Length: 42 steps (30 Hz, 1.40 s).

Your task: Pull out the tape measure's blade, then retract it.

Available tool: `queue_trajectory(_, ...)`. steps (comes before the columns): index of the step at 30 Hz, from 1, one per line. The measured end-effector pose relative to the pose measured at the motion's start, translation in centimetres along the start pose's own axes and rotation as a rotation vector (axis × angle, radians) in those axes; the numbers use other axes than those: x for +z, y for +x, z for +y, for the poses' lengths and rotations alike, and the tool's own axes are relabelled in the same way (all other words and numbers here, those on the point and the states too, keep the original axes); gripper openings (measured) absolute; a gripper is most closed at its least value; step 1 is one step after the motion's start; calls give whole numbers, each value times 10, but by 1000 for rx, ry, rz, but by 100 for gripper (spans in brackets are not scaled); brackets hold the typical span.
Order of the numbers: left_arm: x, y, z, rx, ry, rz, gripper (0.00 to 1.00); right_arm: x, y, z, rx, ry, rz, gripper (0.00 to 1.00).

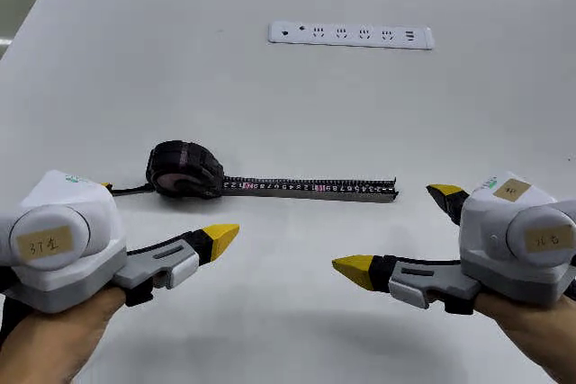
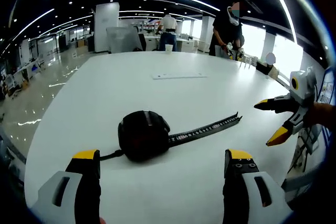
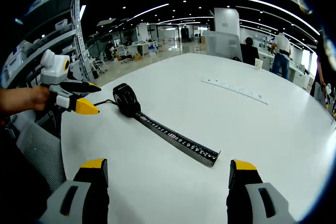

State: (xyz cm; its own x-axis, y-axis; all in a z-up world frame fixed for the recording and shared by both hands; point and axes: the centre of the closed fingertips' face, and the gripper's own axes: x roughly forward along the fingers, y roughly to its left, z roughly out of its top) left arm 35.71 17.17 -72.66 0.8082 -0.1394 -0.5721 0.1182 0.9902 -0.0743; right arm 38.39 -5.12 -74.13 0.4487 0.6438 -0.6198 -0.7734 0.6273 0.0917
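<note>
- the tape measure [image 1: 184, 169] lies on the white table [image 1: 270, 105], its black case on its side, with a thin black cord trailing from the case's left end in the head view.
- the blade [image 1: 310, 188] is out of the case and lies flat on the table, running rightward in the head view; its hooked end rests on the surface with nothing touching it.
- the left gripper [image 1: 164, 213] is held above the table on the near side of the case, close to it but apart; its yellow-tipped jaws stand wide apart with nothing between them.
- in the left gripper view the case sits between and beyond the two jaws, and the blade angles away to the right.
- the right gripper [image 1: 394, 229] hangs near the blade's free end, on its near side and clear of it; its jaws are spread wide and hold nothing.
- in the right gripper view the blade's end lies between and just beyond the jaws.
- a white power strip [image 1: 351, 34] lies farther back on the table, well apart from the tape measure.
</note>
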Motion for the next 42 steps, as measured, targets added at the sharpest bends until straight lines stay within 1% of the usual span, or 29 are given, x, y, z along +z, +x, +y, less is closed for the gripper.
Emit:
queue_trajectory(3, 0, 5, 1, 2, -12, 6, 95, -1, 2, -4, 9, -5, 11, 94)
queue_trajectory(8, 2, 11, 1, 10, -31, 0, 94, -2, 4, -8, 21, -23, 25, 92)
queue_trajectory(10, 2, 14, 1, 15, -31, 2, 94, -2, 5, -10, 28, -48, 22, 90)
queue_trajectory(17, 6, 22, 5, 29, -45, 1, 90, -1, 10, -16, 49, -79, 28, 84)
queue_trajectory(23, 9, 29, 10, 47, -53, 6, 86, 0, 14, -22, 81, -127, 33, 75)
queue_trajectory(27, 11, 32, 14, 57, -53, 12, 83, 1, 17, -26, 98, -143, 35, 70)
queue_trajectory(30, 13, 35, 14, 57, -64, 11, 83, 3, 19, -30, 104, -155, 34, 68)
queue_trajectory(32, 14, 37, 15, 57, -67, 13, 83, 2, 21, -31, 118, -165, 46, 66)
queue_trajectory(33, 14, 38, 15, 58, -69, 14, 82, 2, 22, -32, 128, -181, 51, 65)
queue_trajectory(35, 15, 40, 15, 62, -75, 18, 81, 2, 24, -35, 133, -200, 56, 63)
queue_trajectory(37, 16, 41, 13, 53, -96, 12, 80, 2, 25, -38, 133, -219, 61, 61)
queue_trajectory(42, 14, 45, 14, 66, -111, 21, 78, 0, 28, -43, 163, -239, 81, 54)
